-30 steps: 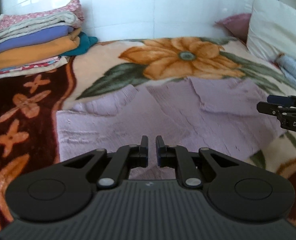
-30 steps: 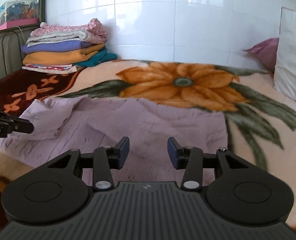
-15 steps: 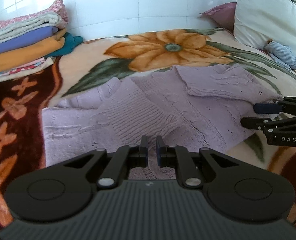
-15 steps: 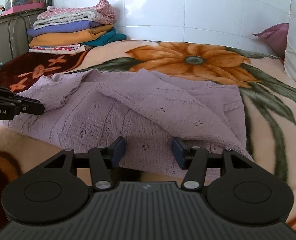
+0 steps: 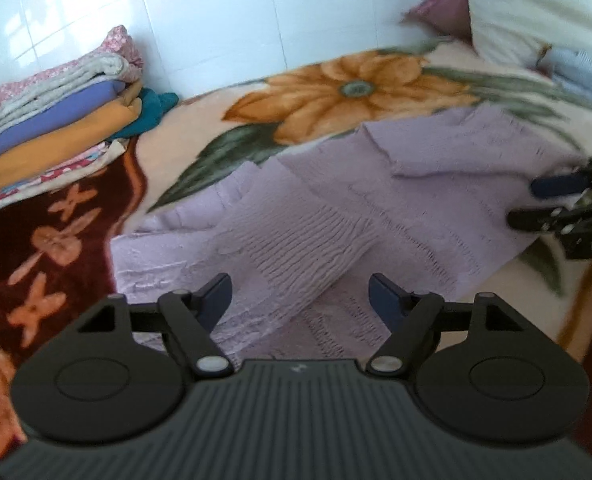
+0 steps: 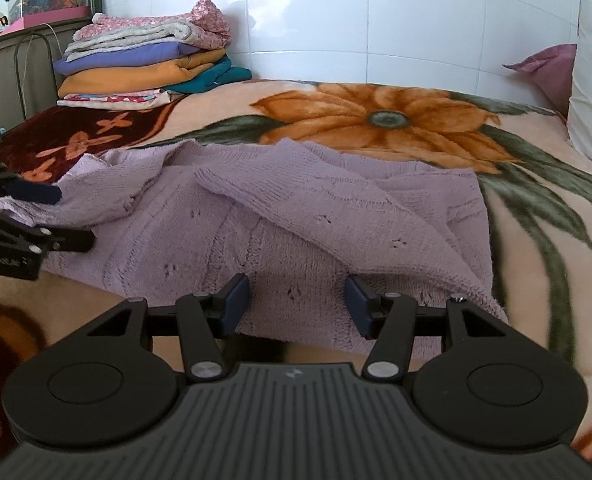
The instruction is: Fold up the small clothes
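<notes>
A lilac knitted sweater (image 5: 335, 216) lies on the floral blanket, partly folded, with one sleeve laid across its body; it also shows in the right wrist view (image 6: 296, 216). My left gripper (image 5: 299, 298) is open and empty, just above the sweater's near left edge. My right gripper (image 6: 297, 300) is open and empty over the sweater's near right edge. Each gripper shows in the other's view, the right one (image 5: 551, 204) at the sweater's right side, the left one (image 6: 52, 216) at its left side.
A stack of folded clothes (image 6: 144, 64) sits at the back left of the bed by the tiled wall. A white pillow (image 5: 535, 12) and a pink cushion (image 6: 543, 68) lie at the back right. A blue striped garment (image 5: 579, 68) lies beside the pillow.
My left gripper opened and let go of the sweater. The sweater dropped from a raised, spread sheet onto the bed with a sleeve folded over it. Both grippers lowered toward the near edge.
</notes>
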{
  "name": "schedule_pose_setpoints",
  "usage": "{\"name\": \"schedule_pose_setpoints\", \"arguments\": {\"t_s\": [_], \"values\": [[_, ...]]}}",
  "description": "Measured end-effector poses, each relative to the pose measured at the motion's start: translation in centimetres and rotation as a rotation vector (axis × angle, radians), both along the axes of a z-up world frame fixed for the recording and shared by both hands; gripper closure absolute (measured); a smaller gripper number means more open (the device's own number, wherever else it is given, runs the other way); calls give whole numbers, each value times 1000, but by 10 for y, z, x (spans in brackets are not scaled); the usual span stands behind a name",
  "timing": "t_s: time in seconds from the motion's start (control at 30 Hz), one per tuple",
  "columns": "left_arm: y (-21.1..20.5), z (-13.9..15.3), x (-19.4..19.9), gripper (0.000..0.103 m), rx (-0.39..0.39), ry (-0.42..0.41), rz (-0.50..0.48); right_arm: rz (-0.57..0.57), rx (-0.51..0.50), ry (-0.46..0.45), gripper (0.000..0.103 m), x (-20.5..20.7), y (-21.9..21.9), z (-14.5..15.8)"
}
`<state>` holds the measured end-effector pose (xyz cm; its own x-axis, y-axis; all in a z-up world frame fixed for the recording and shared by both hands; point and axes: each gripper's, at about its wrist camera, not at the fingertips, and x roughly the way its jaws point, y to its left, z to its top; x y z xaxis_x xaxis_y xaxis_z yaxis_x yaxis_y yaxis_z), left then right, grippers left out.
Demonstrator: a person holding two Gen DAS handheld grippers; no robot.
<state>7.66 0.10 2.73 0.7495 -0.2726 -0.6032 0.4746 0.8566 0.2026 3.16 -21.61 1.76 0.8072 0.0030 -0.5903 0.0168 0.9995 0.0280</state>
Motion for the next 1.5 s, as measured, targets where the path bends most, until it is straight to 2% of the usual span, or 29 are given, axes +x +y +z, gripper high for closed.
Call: {"name": "schedule_pose_setpoints", "arguments": {"t_s": [0.1, 0.23, 0.3, 0.37, 0.43, 0.47, 0.57, 0.73, 0.87, 1.07, 1.17, 1.23, 1.3, 1.37, 1.4, 1.5], "values": [[1, -2, 3, 27, -13, 7, -11, 22, -62, -39, 42, 3, 5, 11], [-4, -4, 3, 29, 9, -28, -30, 52, -164, -63, 42, 19, 10, 16], [-6, -6, 5, 42, 12, -38, -39, 63, -209, -66, 42, 27, 12, 17], [-7, -8, 8, 71, 10, -36, -38, 86, -263, -79, 42, 31, 15, 18], [-5, -7, 9, 87, 0, -42, -36, 104, -307, -91, 42, 32, 19, 20], [-2, -5, 9, 89, -13, -44, -33, 113, -313, -97, 42, 31, 20, 21], [9, 4, 12, 91, -57, -67, 2, 128, -311, -105, 42, 29, 22, 24], [36, 23, 34, 92, -94, -117, 119, 157, -325, -85, 42, 30, 25, 18], [56, 32, 62, 92, -78, -155, 216, 155, -305, -66, 42, 39, 24, 12], [79, 16, 103, 89, -70, -85, 342, 149, -271, -50, 42, 52, 22, 6], [88, 11, 104, 89, -92, -45, 363, 137, -248, -51, 44, 56, 18, 5], [92, 11, 98, 89, -114, -32, 370, 129, -246, -58, 51, 58, 16, 5], [95, 13, 90, 89, -134, -18, 358, 126, -251, -58, 77, 61, 16, 4], [94, 17, 82, 89, -144, -9, 343, 121, -254, -63, 91, 62, 14, 4], [94, 19, 80, 89, -152, -7, 336, 115, -243, -72, 94, 62, 12, 7], [92, 27, 70, 89, -198, 13, 307, 64, -207, -119, 95, 61, -1, 22]]}}
